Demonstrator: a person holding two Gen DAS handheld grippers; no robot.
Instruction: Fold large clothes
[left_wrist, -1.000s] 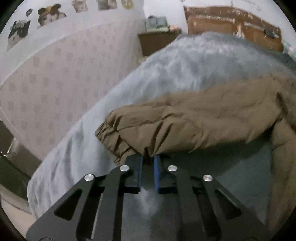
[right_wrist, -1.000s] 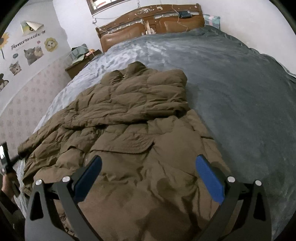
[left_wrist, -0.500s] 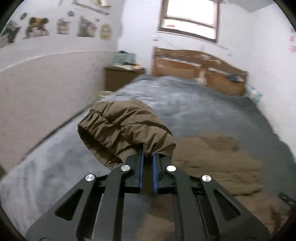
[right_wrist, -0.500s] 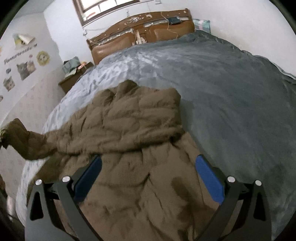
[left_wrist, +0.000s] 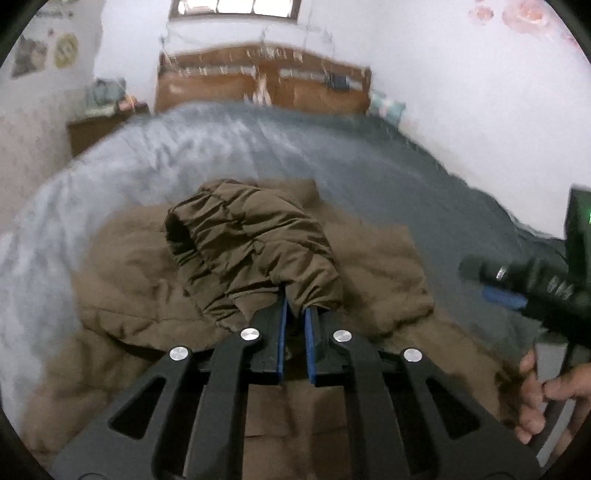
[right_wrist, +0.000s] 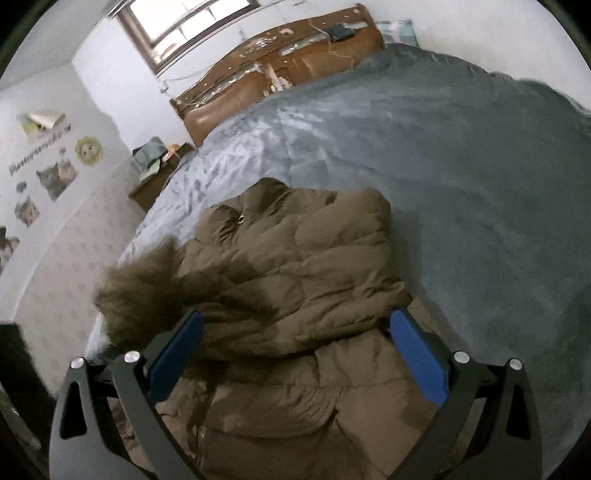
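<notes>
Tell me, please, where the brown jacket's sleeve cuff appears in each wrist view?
Left wrist: sleeve cuff at centre, just above the jaws, over the jacket.
Right wrist: blurred, at the left edge, beside the left blue pad.
Shared landmark: wooden headboard.

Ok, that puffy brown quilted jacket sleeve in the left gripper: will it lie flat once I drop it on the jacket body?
Probably not flat. The puffy brown quilted jacket sleeve bunches into thick folds above the left gripper, so it looks soft and padded and will likely spring up. The elastic cuff holds an open mouth and may stay bulky. The jacket body looks light for its bulk, so dragging could shift it.
</notes>
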